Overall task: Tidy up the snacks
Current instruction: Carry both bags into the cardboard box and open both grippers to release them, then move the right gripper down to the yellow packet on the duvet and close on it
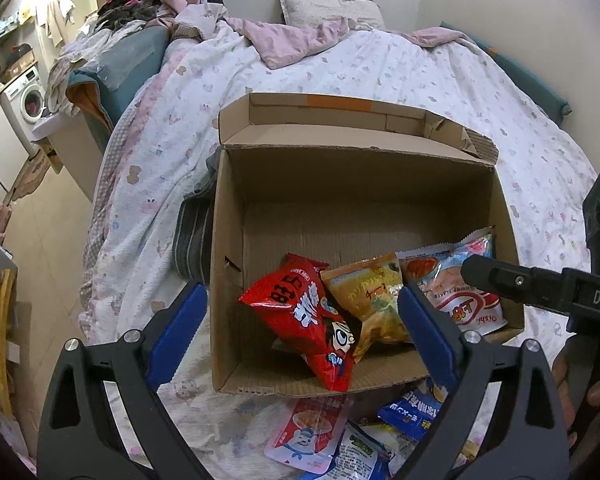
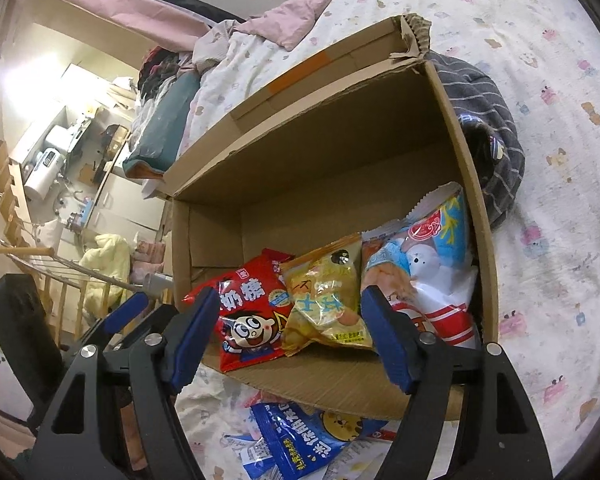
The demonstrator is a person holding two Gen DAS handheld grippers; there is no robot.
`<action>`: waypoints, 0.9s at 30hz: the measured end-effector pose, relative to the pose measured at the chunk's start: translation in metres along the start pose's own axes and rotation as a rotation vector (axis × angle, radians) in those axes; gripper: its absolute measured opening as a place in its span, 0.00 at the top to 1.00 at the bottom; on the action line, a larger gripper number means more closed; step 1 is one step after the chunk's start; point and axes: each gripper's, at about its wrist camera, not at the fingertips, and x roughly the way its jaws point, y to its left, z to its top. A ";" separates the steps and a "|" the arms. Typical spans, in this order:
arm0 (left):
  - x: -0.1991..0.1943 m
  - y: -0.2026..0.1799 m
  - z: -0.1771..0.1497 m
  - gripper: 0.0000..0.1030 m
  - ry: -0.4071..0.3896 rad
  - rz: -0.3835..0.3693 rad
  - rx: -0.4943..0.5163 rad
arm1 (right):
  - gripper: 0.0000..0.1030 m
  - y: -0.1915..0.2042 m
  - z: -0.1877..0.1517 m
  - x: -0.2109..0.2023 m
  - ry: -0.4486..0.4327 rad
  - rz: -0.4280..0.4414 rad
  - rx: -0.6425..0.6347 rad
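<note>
An open cardboard box (image 1: 228,240) (image 2: 300,160) lies on the bed. Along its near side sit a red candy bag (image 1: 304,312) (image 2: 252,320), a yellow chip bag (image 1: 372,296) (image 2: 328,300) and a white and blue shrimp-flake bag (image 1: 460,280) (image 2: 432,272). My left gripper (image 1: 304,332) hovers open over the box's near left corner, and its blue pads touch nothing. My right gripper (image 2: 290,336) is open above the near edge and holds nothing. One of its black fingers (image 1: 500,280) reaches in from the right.
Several loose snack packs lie on the sheet in front of the box, among them a pink pouch (image 1: 308,428) and a blue bag (image 1: 412,412) (image 2: 300,432). A grey striped cloth (image 2: 488,120) lies against the box. The bed's edge drops to the floor on the left.
</note>
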 end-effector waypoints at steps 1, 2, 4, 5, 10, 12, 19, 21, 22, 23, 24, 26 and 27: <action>0.000 0.000 -0.001 0.08 0.003 -0.002 0.001 | 0.26 0.001 0.000 0.000 0.000 -0.002 -0.004; 0.001 0.000 -0.001 0.08 0.005 -0.002 0.002 | 0.26 0.002 -0.001 -0.001 -0.002 -0.007 -0.012; 0.000 0.000 -0.002 0.08 0.004 -0.002 0.002 | 0.26 0.004 -0.002 -0.001 -0.006 -0.016 -0.023; 0.000 0.000 -0.002 0.08 0.004 -0.001 0.001 | 0.26 0.004 -0.001 -0.002 -0.006 -0.018 -0.024; -0.003 0.001 -0.005 0.08 0.006 -0.008 -0.023 | 0.26 0.009 -0.003 -0.010 -0.021 -0.015 -0.022; -0.009 0.002 -0.008 0.08 0.000 -0.009 -0.025 | 0.26 0.012 -0.007 -0.019 -0.039 -0.017 -0.030; -0.036 0.004 -0.010 0.08 -0.017 -0.009 -0.021 | 0.26 0.020 -0.017 -0.040 -0.052 -0.032 -0.052; -0.046 0.003 -0.009 0.08 -0.023 -0.005 -0.017 | 0.27 0.025 -0.019 -0.045 -0.063 -0.035 -0.065; -0.050 0.003 -0.009 0.08 -0.028 -0.006 -0.018 | 0.26 0.026 -0.021 -0.048 -0.066 -0.034 -0.068; -0.055 0.003 -0.011 0.08 -0.033 -0.008 -0.018 | 0.26 0.028 -0.024 -0.052 -0.071 -0.026 -0.069; -0.059 0.003 -0.014 0.08 -0.035 -0.008 -0.017 | 0.26 0.030 -0.027 -0.054 -0.072 -0.022 -0.069; -0.063 0.003 -0.020 0.08 -0.027 -0.009 -0.013 | 0.26 0.032 -0.032 -0.059 -0.073 -0.017 -0.072; -0.064 0.003 -0.024 0.08 -0.019 -0.008 -0.009 | 0.26 0.033 -0.034 -0.060 -0.072 -0.018 -0.073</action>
